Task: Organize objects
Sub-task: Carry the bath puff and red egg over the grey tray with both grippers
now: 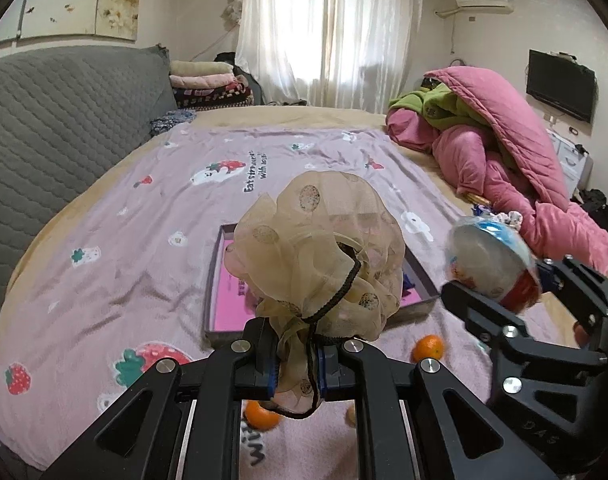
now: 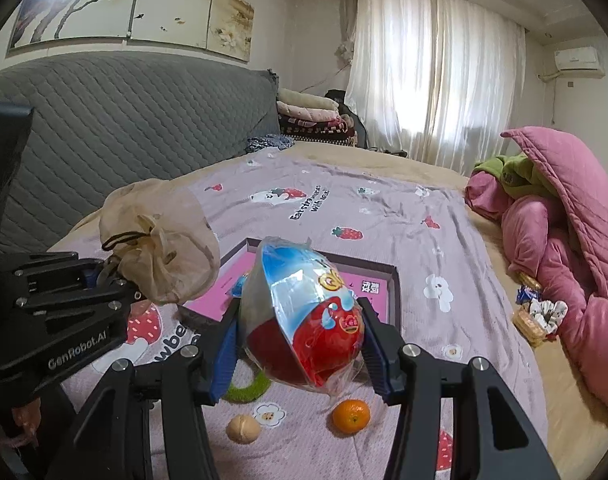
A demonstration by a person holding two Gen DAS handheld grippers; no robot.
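Note:
My left gripper (image 1: pixel 297 364) is shut on the neck of a beige gauze drawstring pouch (image 1: pixel 320 256), held up over the bed; the pouch also shows in the right wrist view (image 2: pixel 163 240). My right gripper (image 2: pixel 299 344) is shut on a large red, white and blue toy egg in clear wrap (image 2: pixel 304 316), which also shows at the right of the left wrist view (image 1: pixel 492 264). A shallow grey box with a pink floor (image 2: pixel 376 280) lies on the blanket just beyond both grippers (image 1: pixel 219 304).
On the lilac strawberry blanket (image 1: pixel 143 220) lie two mandarins (image 1: pixel 428 348) (image 1: pixel 259 416), a walnut (image 2: pixel 243 429) and a green ring (image 2: pixel 247 390). Pink and green bedding (image 1: pixel 504 152) is heaped at the right, with snack packets (image 2: pixel 532 312) beside it. A grey headboard (image 1: pixel 63 120) runs along the left.

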